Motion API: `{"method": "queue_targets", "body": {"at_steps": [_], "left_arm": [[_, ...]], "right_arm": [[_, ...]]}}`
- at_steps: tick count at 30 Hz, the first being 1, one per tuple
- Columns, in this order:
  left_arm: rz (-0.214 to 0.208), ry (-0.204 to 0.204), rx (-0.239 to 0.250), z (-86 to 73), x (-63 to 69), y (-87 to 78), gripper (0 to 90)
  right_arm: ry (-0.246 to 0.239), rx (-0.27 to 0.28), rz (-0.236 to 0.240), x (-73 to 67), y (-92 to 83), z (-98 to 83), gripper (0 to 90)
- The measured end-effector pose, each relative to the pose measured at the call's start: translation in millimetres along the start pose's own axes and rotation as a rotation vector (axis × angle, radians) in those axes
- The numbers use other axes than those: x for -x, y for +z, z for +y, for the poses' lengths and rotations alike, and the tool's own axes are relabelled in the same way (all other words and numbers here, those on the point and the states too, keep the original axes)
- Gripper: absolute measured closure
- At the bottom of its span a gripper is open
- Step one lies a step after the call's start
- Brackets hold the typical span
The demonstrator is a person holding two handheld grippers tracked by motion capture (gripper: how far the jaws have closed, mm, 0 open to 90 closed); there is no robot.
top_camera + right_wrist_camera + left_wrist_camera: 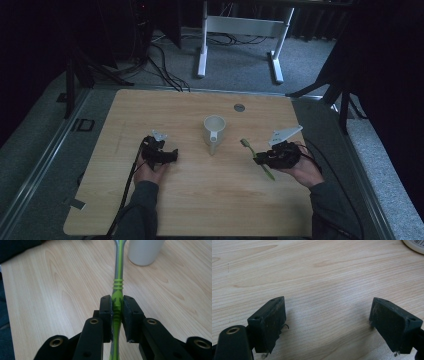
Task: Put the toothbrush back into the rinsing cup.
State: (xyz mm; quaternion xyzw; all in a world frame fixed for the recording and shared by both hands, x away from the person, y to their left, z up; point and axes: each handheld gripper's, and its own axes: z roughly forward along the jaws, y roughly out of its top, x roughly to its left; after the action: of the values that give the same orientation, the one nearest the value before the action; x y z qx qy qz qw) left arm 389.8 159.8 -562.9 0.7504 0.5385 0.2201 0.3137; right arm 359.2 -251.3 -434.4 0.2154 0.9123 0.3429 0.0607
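Two handheld grippers are working over a light wooden table, each carried by one of a person's hands coming in from the near edge. The right gripper is clamping a green toothbrush by its ribbed grip, the black pads pressing on both sides of the handle. In the high view that toothbrush is lying at a slant across the right gripper, its bristled head pointing toward the far side of the table and its tail toward the person. A white mug is standing upright near the middle of the table, just beyond and to the left of the brush head, its handle turned toward the person; in the right gripper view the mug is sitting close beside the upper stretch of the brush, and whether the two are touching cannot be told.

The left gripper is resting low over bare wood with its jaws spread wide and nothing between them. In the high view the left gripper is sitting well apart from the mug, on the left half of the table, with a cable trailing back along the sleeve.
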Motion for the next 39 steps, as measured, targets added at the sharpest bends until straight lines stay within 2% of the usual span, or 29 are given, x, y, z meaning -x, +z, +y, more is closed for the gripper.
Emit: {"method": "queue_targets", "body": {"at_steps": [27,31,39], "left_arm": [[0.000,0.000,-0.001,0.0,0.0,-0.1,14.4],[0.000,0.000,-0.001,0.0,0.0,0.0,14.4],[0.000,0.000,0.000,0.0,0.0,0.0,14.3]], "right_arm": [[0.038,0.204,0.033,-2.4,-6.7,22.4,78.6],[0.049,0.239,0.032,-1.9,-8.3,26.2,78.7],[0.059,0.274,0.014,-2.9,-6.6,31.6,78.6]]}}
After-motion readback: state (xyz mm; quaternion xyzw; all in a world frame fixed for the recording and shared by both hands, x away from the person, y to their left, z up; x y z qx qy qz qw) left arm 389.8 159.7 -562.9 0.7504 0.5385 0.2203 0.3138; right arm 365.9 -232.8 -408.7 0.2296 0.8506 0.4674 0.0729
